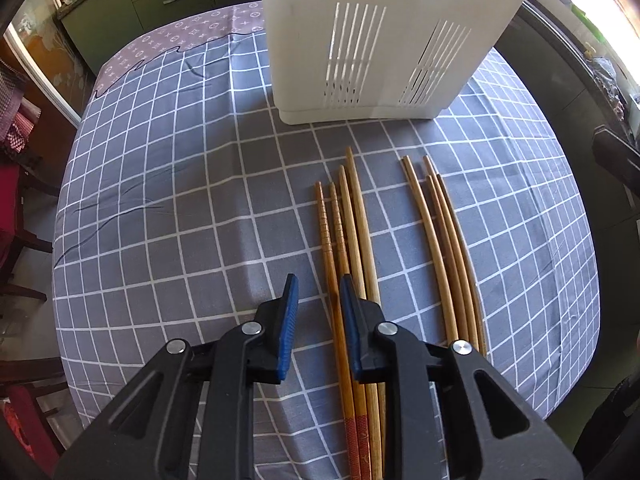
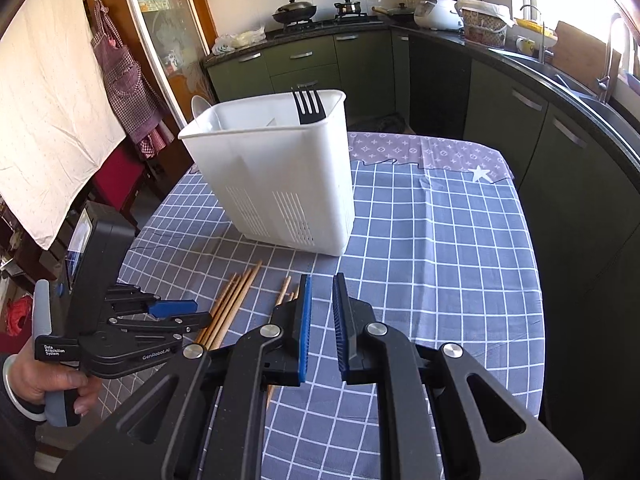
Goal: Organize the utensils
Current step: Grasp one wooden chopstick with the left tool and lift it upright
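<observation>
- The words "Data Acquisition System" and "GenRobot.AI" are printed in white on the black body of the left gripper [image 2: 180, 312], as seen from the right wrist view; a small lit screen is mounted on its rear.
- The left gripper [image 1: 318, 294] is held open over the table [image 1: 160, 240], with nothing between its blue pads [image 1: 290, 320].
- A group of four chopsticks [image 1: 348, 248] is laid on the cloth just under and ahead of the left gripper's right finger; two are darker with ridged tips and red-patterned handles, two are paler and longer.
- A second group of three chopsticks [image 1: 444, 248] is laid just to the right of the first, apart from it and roughly parallel.
- The right gripper [image 2: 320, 300] is also open and empty, held above the cloth to the right of the chopsticks [image 2: 236, 304]; the tips of the second group [image 2: 285, 289] are seen just left of its left finger.
- A hand [image 2: 52, 384] is wrapped around the grey handle of the left gripper.
- The table is covered with a grey-blue checked cloth [image 2: 440, 260], over a mauve patterned cloth at the far edge.
- A white slotted utensil holder [image 2: 276, 176] stands upright beyond the chopstick tips, apart from them; a black fork [image 2: 307, 106] stands in it, tines up, and a white rounded object is seen behind its far left corner.
- Beyond the table, green cabinets [image 2: 304, 60], a stove with pots [image 2: 296, 10], a rice cooker [image 2: 438, 12], a sink tap and a hanging checked apron [image 2: 120, 68] are seen.
</observation>
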Tool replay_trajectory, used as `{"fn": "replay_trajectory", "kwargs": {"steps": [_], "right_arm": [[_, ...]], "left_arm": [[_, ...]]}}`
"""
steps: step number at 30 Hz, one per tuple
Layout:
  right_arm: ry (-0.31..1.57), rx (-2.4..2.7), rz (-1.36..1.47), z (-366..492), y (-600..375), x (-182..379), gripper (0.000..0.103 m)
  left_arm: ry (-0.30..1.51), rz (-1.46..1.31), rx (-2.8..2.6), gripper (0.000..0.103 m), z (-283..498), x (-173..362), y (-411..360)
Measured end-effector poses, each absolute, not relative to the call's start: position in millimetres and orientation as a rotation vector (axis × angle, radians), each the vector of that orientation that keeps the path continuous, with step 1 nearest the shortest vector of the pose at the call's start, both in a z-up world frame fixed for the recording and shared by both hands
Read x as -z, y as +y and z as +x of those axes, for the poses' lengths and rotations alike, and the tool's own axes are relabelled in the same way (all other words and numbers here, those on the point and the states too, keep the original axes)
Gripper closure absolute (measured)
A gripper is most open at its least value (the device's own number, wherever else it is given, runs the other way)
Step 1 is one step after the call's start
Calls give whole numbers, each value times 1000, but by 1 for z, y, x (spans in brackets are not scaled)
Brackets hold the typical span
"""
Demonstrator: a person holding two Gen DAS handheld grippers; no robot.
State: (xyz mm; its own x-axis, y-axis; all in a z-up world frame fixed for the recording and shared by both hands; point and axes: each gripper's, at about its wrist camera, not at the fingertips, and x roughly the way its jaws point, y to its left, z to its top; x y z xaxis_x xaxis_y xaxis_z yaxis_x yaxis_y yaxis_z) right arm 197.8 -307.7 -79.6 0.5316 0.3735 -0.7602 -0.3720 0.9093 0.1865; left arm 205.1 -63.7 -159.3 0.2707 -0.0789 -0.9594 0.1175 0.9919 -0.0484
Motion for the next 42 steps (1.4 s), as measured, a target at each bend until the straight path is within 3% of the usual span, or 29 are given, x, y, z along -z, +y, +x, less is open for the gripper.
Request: {"fn": "replay_trajectory", "kwargs": {"steps": [7, 21, 24, 28, 42], "right_arm": [[949, -457, -9, 200, -300, 91, 91], [1026, -481, -37, 201, -294, 103, 91], [1061, -489, -46, 203, -292, 108, 91], [1113, -511, -52, 203, -285, 116, 82], [1327, -527, -105, 213, -257, 159, 86]], "left_arm": [[1323, 67, 133, 91, 203, 167, -74], [1323, 75, 136, 96, 200, 167, -78], [1290, 69, 140, 96, 198, 156, -72], [1226, 63, 148, 96, 192, 134, -65], [993, 38, 137, 96, 162, 74, -54]]}}
